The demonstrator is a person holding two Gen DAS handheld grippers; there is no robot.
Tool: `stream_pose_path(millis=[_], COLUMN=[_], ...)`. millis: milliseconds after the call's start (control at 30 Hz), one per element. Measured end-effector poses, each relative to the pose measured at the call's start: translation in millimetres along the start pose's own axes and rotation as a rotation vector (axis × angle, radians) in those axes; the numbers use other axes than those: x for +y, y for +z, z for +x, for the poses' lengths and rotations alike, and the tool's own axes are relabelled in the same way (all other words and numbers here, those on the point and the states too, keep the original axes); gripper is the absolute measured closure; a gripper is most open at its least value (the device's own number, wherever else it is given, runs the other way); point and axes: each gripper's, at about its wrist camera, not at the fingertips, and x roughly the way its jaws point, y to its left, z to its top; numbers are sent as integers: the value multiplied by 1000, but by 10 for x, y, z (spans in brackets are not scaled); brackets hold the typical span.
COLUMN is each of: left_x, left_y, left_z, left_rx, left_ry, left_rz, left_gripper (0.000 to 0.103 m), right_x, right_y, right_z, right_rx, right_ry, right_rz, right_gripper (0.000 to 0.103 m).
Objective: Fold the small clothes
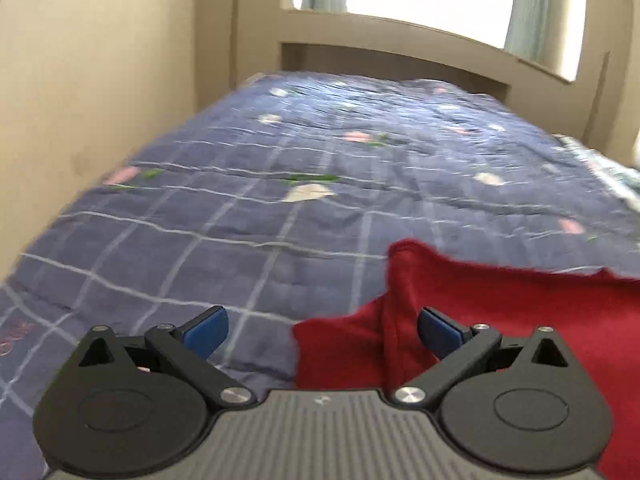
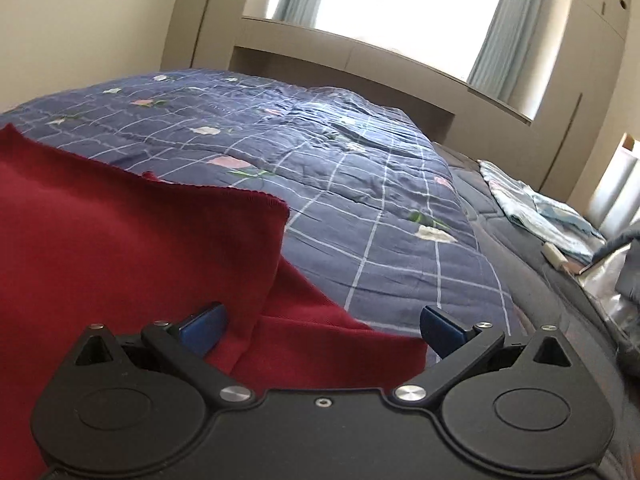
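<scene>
We have the red garment (image 2: pixel 120 232) lying on the blue checked quilt (image 2: pixel 360 184), at the end of the quilt nearest us, and we place everything else from it. Our left gripper (image 1: pixel 322 334) sits over the garment's left edge and our right gripper (image 2: pixel 322 332) over its right edge; both stand wide, with nothing between the blue pads (image 1: pixel 208 330), so we hold no cloth.

As we judge it, the folding has begun but is not finished. In the right wrist view one layer of the garment lies doubled over another, its stitched edge running across the top and its corner ending toward the middle of the quilt, while a lower flap spreads out beneath it toward the right gripper. In the left wrist view a loose lobe (perhaps a sleeve, we cannot tell) hangs out past the garment's left edge, uneven and unsmoothed. Those stray parts are what is left to tuck in.

The garment's long axis seems to run side to side between our two grippers, its folded edge facing the window (image 2: pixel 400 8) beyond the far end of the quilt
</scene>
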Motion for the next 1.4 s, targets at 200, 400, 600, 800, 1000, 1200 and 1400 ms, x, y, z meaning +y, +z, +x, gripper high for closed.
stream_pose_path(millis=[200, 400, 600, 800, 1000, 1200, 1400], left_x=[-28, -43, -51, 79, 52, -8, -8], left_y=[-27, -156, -674, -1208, -1367, -1447, -1451], left_z=[12, -426, -1075, -1180, -1228, -1272, -1265], left_rx=[13, 10, -75, -79, -145, -170, -172], left_ry=[43, 73, 35, 13, 4, 24, 21], left_rz=[9, -18, -90, -158, -130, -116, -119], left_gripper=[0, 0, 0, 0, 0, 1, 1], right_x=[119, 392, 642, 696, 653, 646, 647], right_y=[134, 143, -224, -735, -1008, -1106, -1314], right_z=[-237, -622, -1024, -1259, -1410, -1490, -1654], right_rx=[-18, -42, -23, -31, -109, -143, -231], right_ry=[-75, -14, -89, -173, -166, -153, -120], right_rz=[-23, 40, 85, 174, 287, 331, 349], right_gripper=[1, 1, 1, 1, 1, 1, 1])
